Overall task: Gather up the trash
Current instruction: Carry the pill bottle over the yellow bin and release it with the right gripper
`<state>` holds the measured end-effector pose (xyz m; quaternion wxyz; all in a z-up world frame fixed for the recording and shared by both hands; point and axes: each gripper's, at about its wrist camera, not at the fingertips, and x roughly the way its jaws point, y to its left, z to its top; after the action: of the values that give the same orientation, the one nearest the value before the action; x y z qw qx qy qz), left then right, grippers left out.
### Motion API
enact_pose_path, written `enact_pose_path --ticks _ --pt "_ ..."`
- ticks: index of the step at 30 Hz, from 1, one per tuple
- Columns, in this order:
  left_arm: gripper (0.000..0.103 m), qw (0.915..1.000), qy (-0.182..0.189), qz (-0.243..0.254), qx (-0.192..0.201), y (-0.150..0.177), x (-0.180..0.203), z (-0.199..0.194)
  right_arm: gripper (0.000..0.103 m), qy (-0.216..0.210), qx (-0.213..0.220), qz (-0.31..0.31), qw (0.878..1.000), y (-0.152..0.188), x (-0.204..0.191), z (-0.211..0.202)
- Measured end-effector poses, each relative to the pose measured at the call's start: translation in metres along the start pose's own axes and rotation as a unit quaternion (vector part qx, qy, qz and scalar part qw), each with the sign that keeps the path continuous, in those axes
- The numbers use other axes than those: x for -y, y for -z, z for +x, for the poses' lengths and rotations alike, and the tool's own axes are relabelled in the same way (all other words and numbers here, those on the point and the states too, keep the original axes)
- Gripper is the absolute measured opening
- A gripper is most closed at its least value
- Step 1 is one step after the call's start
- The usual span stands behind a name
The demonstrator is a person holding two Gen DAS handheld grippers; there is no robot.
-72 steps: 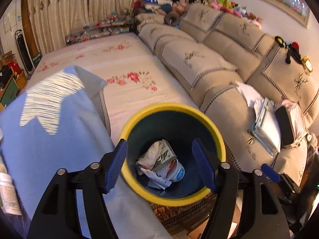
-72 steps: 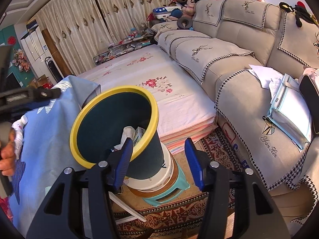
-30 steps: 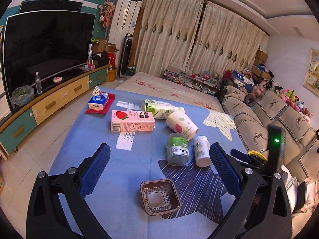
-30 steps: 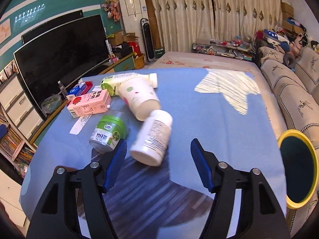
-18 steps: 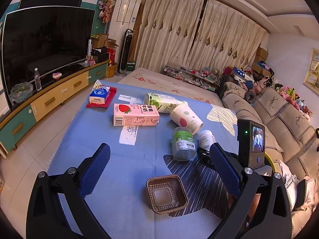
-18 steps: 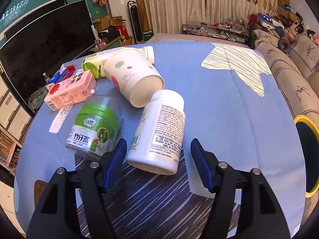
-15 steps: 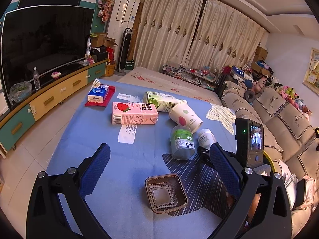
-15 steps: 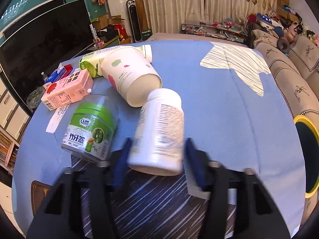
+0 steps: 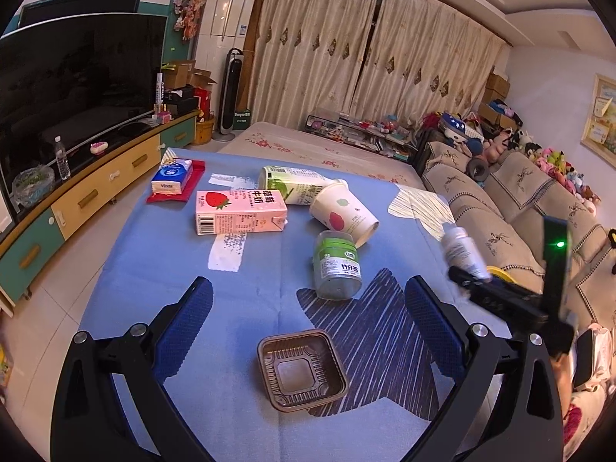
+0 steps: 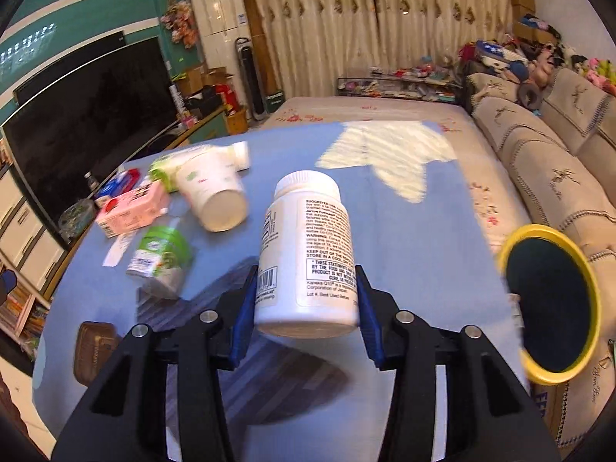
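My right gripper (image 10: 306, 304) is shut on a white pill bottle (image 10: 308, 254) and holds it above the blue tablecloth (image 10: 404, 238); the bottle also shows in the left wrist view (image 9: 462, 248). The yellow-rimmed bin (image 10: 550, 304) stands off the table's right edge. My left gripper (image 9: 308, 319) is open and empty above a brown plastic tray (image 9: 302, 369). On the cloth lie a green-lidded jar (image 9: 337, 265), a paper cup (image 9: 342, 215), a pink strawberry milk carton (image 9: 238, 211) and a green drink carton (image 9: 292, 188).
A tissue pack (image 9: 171, 181) on a red mat lies at the table's far left. A TV (image 9: 73, 77) and cabinet stand to the left. A beige sofa (image 9: 512, 208) runs along the right, beside the bin. A flowered bed cover (image 9: 319, 150) lies beyond the table.
My right gripper closed on the white pill bottle and lifted it off the cloth, moving right toward the bin. My left gripper stayed open over the tray.
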<state>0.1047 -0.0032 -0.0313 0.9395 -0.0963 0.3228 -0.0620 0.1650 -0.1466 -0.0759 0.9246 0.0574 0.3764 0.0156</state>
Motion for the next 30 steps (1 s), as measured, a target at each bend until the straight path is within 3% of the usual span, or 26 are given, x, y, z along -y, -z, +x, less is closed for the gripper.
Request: enact_pose_path --ticks 5,9,15,23,26,30 --pt "0.098 0.9999 0.003 0.009 -0.009 0.0 0.013 0.01 0.045 0.078 -0.003 0.053 0.996 0.0 0.088 -0.009" --pt "0.098 0.9996 0.009 0.017 -0.023 0.003 0.025 0.022 0.045 0.141 -0.03 0.096 0.985 0.01 0.158 0.002" --pt "0.098 0.9986 0.011 0.037 -0.035 0.005 0.045 0.032 0.045 0.184 -0.09 0.134 0.97 0.032 0.227 0.04" --pt "0.098 0.9976 0.003 0.044 -0.053 0.003 0.053 0.047 0.045 0.194 -0.148 0.157 0.957 0.049 0.269 0.084" --pt "0.098 0.997 0.004 0.048 -0.061 0.003 0.055 0.053 0.054 0.193 -0.142 0.162 0.957 0.051 0.27 0.081" --pt "0.098 0.9958 0.01 0.058 -0.071 -0.001 0.058 0.064 0.056 0.191 -0.119 0.16 0.961 0.049 0.263 0.062"
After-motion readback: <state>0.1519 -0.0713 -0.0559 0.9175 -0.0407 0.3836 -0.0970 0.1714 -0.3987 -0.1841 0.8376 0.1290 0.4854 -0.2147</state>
